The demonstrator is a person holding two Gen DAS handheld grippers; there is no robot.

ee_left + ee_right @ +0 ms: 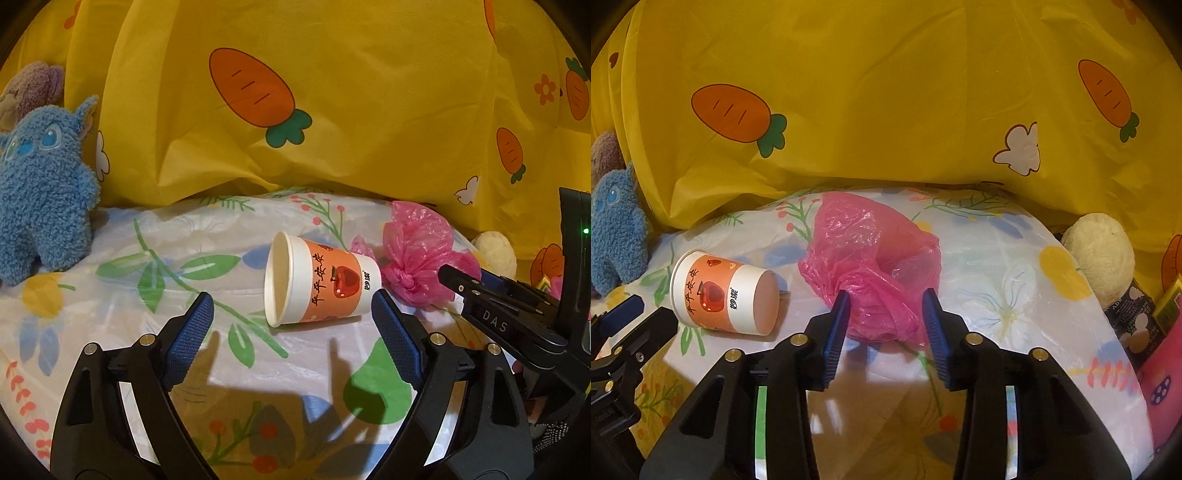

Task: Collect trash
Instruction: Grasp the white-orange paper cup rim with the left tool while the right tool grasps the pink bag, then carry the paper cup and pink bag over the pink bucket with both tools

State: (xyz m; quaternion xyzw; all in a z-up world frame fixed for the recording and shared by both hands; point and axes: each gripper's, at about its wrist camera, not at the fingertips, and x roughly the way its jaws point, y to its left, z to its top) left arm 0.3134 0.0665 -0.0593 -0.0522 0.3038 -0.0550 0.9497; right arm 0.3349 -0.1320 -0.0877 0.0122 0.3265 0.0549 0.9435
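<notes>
Right wrist view: right gripper half-closed, straddling pink bag, not yet pinching; left gripper wide, empty, lined up behind tipped paper cup.

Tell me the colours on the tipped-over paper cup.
The paper cup is white with an orange band bearing red fruit pictures and red characters, clearest in the left wrist view.
</notes>
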